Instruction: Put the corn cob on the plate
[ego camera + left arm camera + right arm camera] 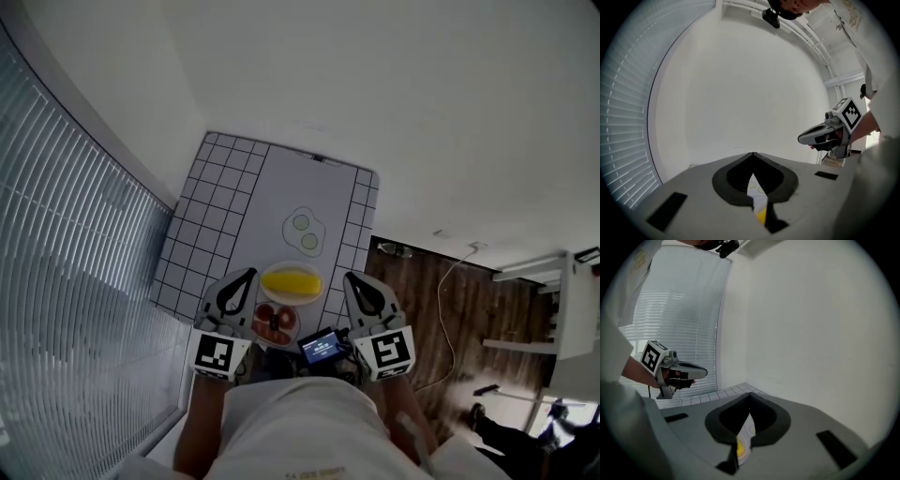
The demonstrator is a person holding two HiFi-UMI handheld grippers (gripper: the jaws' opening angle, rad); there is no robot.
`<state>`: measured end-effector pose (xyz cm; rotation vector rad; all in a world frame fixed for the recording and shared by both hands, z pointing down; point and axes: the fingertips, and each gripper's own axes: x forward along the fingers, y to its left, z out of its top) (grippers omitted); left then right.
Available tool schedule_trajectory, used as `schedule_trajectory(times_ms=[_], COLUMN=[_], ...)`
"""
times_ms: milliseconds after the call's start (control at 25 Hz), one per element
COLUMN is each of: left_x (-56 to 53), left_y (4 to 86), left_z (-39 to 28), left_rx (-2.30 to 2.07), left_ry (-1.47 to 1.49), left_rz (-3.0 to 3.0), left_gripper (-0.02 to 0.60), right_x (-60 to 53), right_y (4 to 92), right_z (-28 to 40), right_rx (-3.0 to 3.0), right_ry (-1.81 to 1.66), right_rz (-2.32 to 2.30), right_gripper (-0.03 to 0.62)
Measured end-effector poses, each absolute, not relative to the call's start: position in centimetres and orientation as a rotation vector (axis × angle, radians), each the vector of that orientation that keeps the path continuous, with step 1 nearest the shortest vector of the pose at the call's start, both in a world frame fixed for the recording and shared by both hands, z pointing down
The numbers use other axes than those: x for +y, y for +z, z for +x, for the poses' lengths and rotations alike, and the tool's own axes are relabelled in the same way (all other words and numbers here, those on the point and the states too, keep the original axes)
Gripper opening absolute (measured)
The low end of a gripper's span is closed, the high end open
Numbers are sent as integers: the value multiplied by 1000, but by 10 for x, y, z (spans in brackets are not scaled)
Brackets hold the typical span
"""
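Blinds (66,253): seen along the whole side to the left of the plate, well apart from it, with the slats running level.
Floor (469,309): dark wood, seen to the right of the plate and lower than it; a thin light cable (452,281) was lying on it.
Table (281,187): the plate was standing on its near part; the middle was plain white and the borders were marked with a dark grid.
Left gripper (249,275): held in the air just left of the plate, apart from it. Its two fingers were pressed together and nothing was held between them; in the left gripper view only a thin slit was left, with a bit of yellow seen through it.
Right gripper (349,278): held just right of the plate, apart from it. Its fingers were closed on each other as well, with nothing gripped.
Plate (292,301): pale and round, placed between the two gripper tips.
Corn cob (292,280): yellow, lying flat on the plate, across it from left to right.
Small dish (254,323): touching or almost touching the near edge of the plate, with red pieces in it; what they were could not be told.
Egg-shaped flat piece (305,232): white with two greenish rounds, lying on the table just behind the plate.
Small screen (322,346): lit, seen on the near right side of the plate, beside the dish.
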<state>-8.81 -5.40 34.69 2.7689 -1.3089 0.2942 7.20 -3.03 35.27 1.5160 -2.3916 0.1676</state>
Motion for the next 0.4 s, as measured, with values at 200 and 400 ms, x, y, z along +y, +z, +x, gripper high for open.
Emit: schedule_trajectory(times_ms=[200,400], left_x=[-57,-60], left_y=[354,359], left_z=[-96,-95], left_rx=[-1327,-1316], left_ry=[315,324], left_rz=[2745,2757], left_gripper=[8,8], right_x=[-34,-36], right_y=[359,361], right_z=[74,70], right_rx=[-2407,-2451], right_ry=[179,222], right_rz=[1506,1476], right_gripper=[6,6])
